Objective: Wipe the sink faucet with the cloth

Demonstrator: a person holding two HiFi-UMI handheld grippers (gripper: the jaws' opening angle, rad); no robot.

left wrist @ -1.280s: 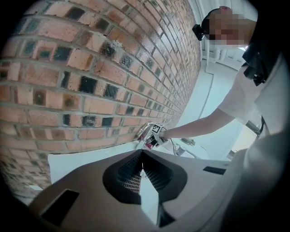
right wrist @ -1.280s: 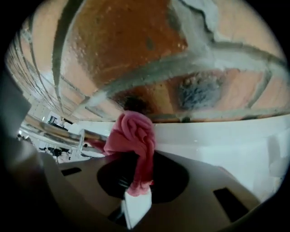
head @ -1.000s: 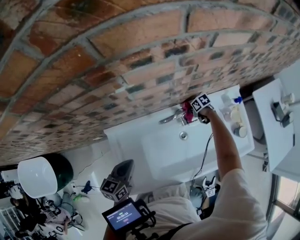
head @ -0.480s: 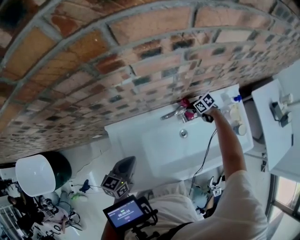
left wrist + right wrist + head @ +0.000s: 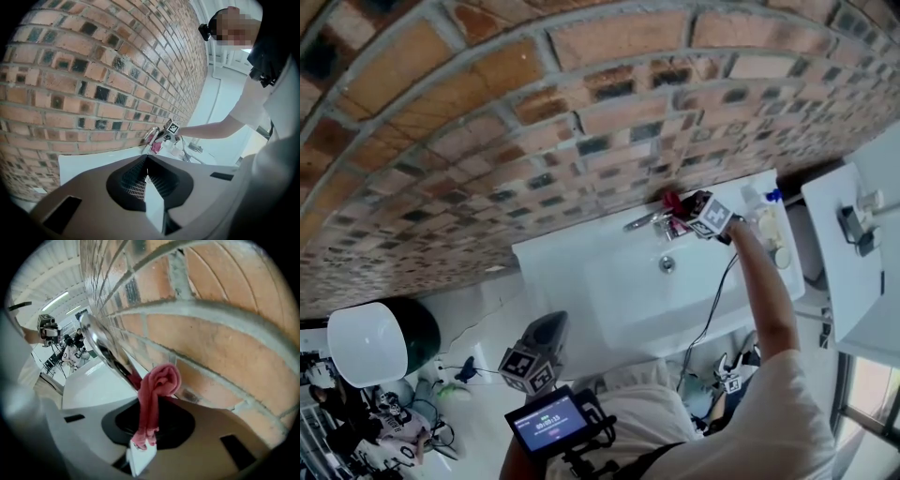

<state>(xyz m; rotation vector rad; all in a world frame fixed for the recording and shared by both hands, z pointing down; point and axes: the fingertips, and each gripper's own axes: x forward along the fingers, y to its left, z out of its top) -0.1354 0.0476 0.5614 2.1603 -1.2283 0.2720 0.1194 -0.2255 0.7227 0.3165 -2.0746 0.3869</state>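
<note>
While the person stands at the white sink (image 5: 614,305) set against a brick wall (image 5: 534,141), conditions are as follows.

Far left: a dark round container with a white top (image 5: 366,345), well apart from the sink.

Left gripper (image 5: 147,172): held low, on the near side of the sink's front edge and well apart from the faucet. Its jaws are closed against each other with nothing between them. Its marker cube (image 5: 528,367) faces upward, and a small lit screen (image 5: 547,422) sits just below it.

Sink basin: the drain (image 5: 667,265) lies near the middle.

Faucet (image 5: 101,348): chrome, mounted at the back ledge close to the wall, with its spout reaching over the basin.

Cloth (image 5: 157,385): pinkish red, bunched into a folded roll. It sits at the base of the faucet on the wall side, between the chrome and the brick, and appears to touch the faucet there.

Right gripper (image 5: 144,437): the person's right arm (image 5: 761,309) is stretched across the basin and brings this gripper to the faucet base. The jaws are clamped narrowly on the lower end of the cloth, which stands up out of them. A black cable (image 5: 718,298) hangs from the gripper across the basin front.

Right of the gripper: small bottles (image 5: 767,225) stand on the sink's right ledge, and a white shelf (image 5: 844,281) lies beyond it.
</note>
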